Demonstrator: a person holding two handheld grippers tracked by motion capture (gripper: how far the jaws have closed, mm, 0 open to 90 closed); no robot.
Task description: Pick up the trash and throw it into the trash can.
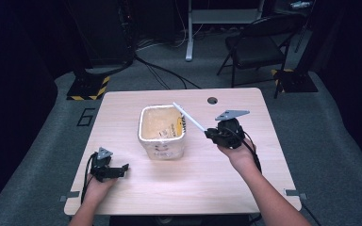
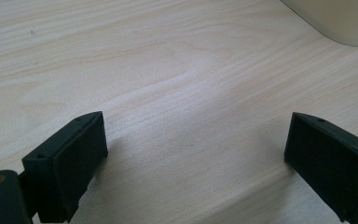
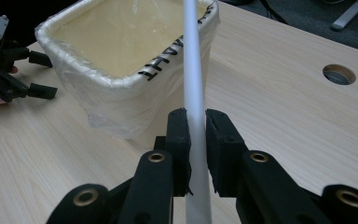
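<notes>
A cream plastic bin [image 1: 162, 131] lined with a clear bag stands in the middle of the wooden table [image 1: 254, 122]. My right gripper [image 1: 213, 133] is shut on a white stick [image 1: 188, 117], held just right of the bin, with the stick slanting up over the bin's rim. In the right gripper view the white stick [image 3: 194, 84] runs up between the two pads and crosses the bin [image 3: 121, 60]. My left gripper [image 1: 122, 168] rests open near the table's front left, nothing between its jaws [image 2: 196, 154]; the bin's corner [image 2: 335, 18] lies beyond.
A round cable hole [image 1: 212, 100] is in the table's far edge. A black folding chair [image 1: 257, 44] and a white desk leg [image 1: 189, 33] stand behind the table. Cables and yellow-black striped bases lie on the grey floor.
</notes>
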